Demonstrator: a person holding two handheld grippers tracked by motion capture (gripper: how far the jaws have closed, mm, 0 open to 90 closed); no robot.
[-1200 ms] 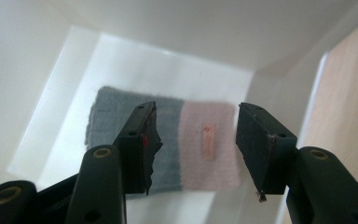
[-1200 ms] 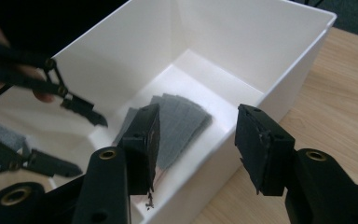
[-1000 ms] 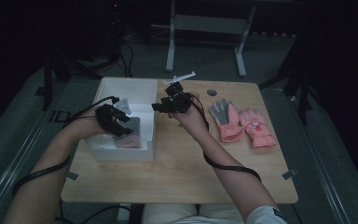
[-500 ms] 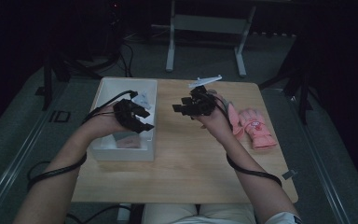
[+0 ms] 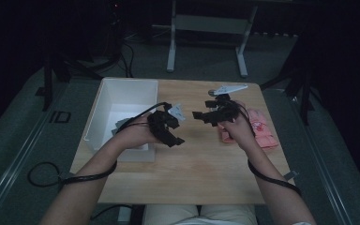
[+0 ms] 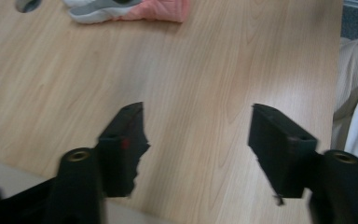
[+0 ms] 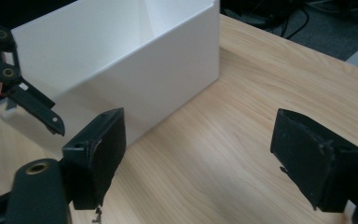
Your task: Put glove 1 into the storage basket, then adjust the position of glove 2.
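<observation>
Black left gripper (image 5: 180,139) & right gripper (image 5: 198,115): both just opened, empty.

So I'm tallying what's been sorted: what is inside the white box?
In the high view the white box shows a bare white floor and a greyish item near the left hand; that hand covers the near corner.

The left gripper (image 5: 176,136) comes out of the white box (image 5: 104,101) onto the bare table (image 5: 192,164) to its right, jaws just opening, empty. The right gripper (image 5: 199,115) shifts right toward the pink gloves (image 5: 262,131), jaws just opening, empty.
</observation>
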